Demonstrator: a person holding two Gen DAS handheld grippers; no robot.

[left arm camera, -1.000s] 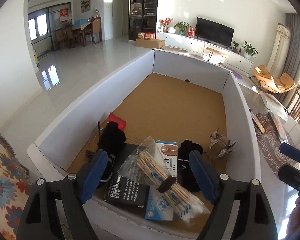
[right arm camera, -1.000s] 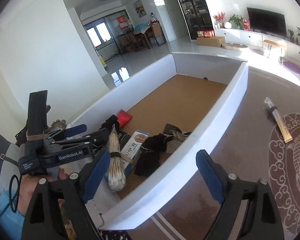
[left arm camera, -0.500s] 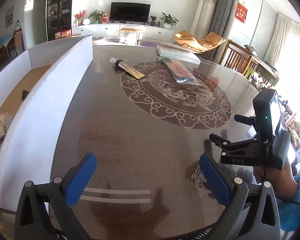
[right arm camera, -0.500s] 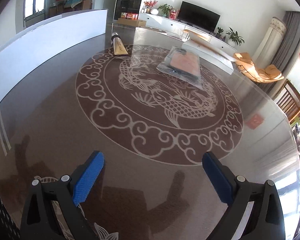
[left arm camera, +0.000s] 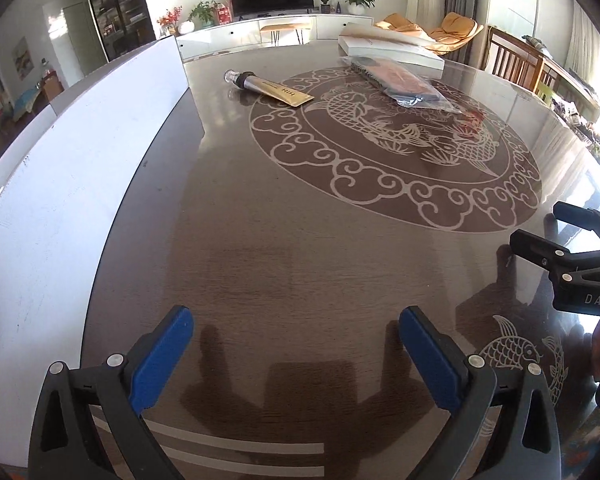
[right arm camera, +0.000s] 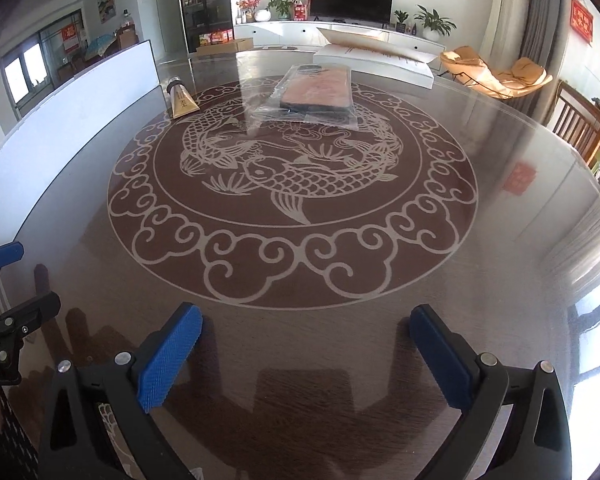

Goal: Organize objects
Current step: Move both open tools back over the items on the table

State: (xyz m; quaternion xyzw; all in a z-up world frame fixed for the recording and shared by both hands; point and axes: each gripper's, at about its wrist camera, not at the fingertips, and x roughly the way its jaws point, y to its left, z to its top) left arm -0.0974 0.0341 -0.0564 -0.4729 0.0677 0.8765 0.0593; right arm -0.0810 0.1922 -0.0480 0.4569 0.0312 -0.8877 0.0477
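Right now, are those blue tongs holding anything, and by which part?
Nothing is held. Both the left tongs and right tongs are open over the table.

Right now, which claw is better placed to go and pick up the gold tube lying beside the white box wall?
Probably the left. The gold tube lies near the white box wall, on the left claw's side. The right claw, also open and empty, points more toward the bagged item.
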